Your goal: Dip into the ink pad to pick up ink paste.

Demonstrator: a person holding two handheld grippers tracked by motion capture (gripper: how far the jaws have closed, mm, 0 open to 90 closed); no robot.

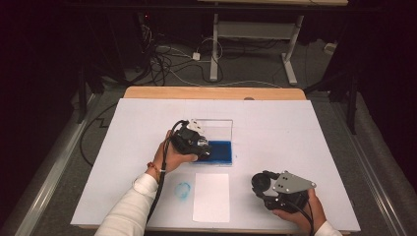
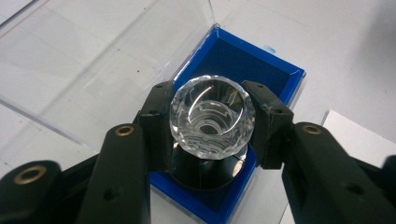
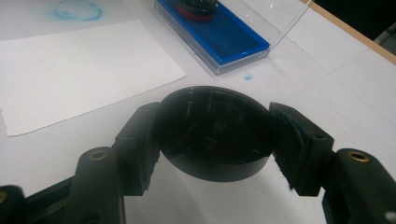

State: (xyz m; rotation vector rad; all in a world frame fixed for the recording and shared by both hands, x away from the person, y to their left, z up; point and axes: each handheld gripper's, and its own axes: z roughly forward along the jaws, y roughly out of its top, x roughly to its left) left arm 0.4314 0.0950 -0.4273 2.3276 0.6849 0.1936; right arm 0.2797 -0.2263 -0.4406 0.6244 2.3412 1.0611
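- The stamp (image 2: pixel 212 119) has a clear, faceted crystal knob on a black round base. It stands upright with its base down in the ink tray, at the tray's near-left end.
- The ink tray (image 1: pixel 223 152) is a shallow clear box with a deep blue pad inside. Its clear lid (image 1: pixel 216 129) stands open, raised along the far side. It sits near the middle of the table.
- The cap (image 3: pixel 215 133) is a flat black disc with a shallow rim, hollow side up and tilted. It is held above the table at the near-right, well apart from the tray.
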